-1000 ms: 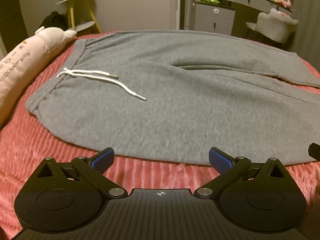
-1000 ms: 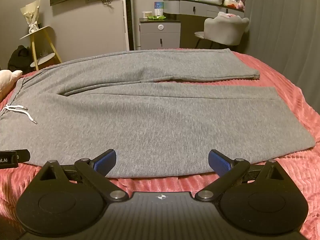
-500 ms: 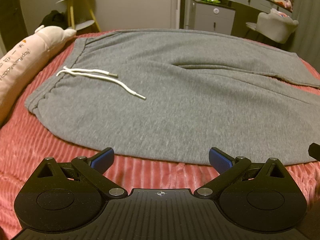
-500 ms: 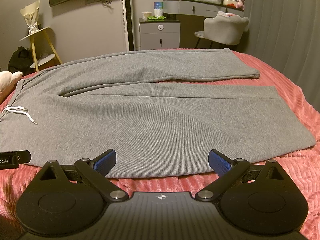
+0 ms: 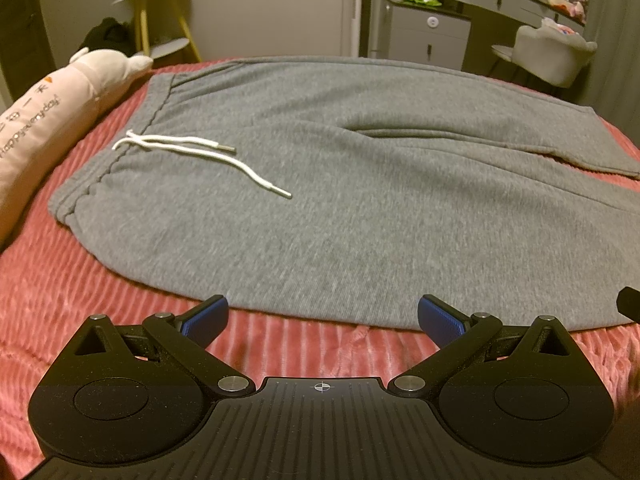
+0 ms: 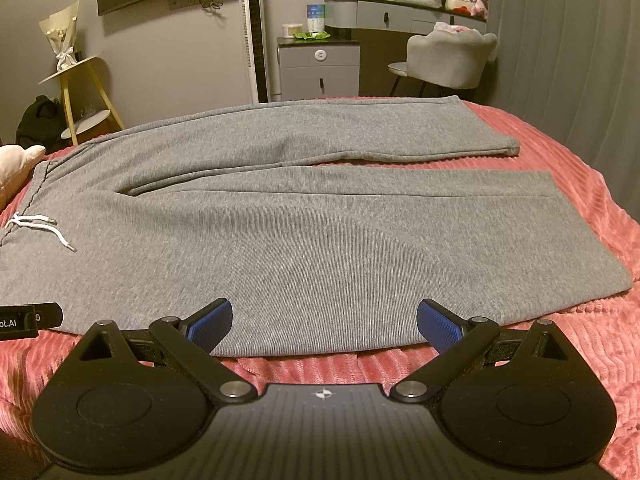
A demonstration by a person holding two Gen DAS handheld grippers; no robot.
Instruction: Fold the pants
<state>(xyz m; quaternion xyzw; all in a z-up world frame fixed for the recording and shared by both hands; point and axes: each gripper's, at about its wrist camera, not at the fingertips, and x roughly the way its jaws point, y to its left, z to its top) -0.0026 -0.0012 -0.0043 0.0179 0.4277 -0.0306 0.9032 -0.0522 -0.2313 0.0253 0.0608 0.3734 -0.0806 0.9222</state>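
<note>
Bedspread point(image 5: 60, 320), pink and ribbed, fills the lower half of both views exactly as it did a second ago. Grey pants point(image 6: 320, 232) lie flat across it, filling the middle of each frame, waistband at the left, both legs running to the right; compared with the earlier frames they have not shifted. A pale plush pillow point(image 5: 48, 120) sits at the left edge of the left view, beside the waistband. The white drawstring point(image 5: 192, 152) rests loose on the fabric in the left centre. The left tool point(image 5: 322, 318) and right tool point(image 6: 324, 320) hover at the pants' near edge, blue pads spread wide, gripping nothing. No container holds anything here.
</note>
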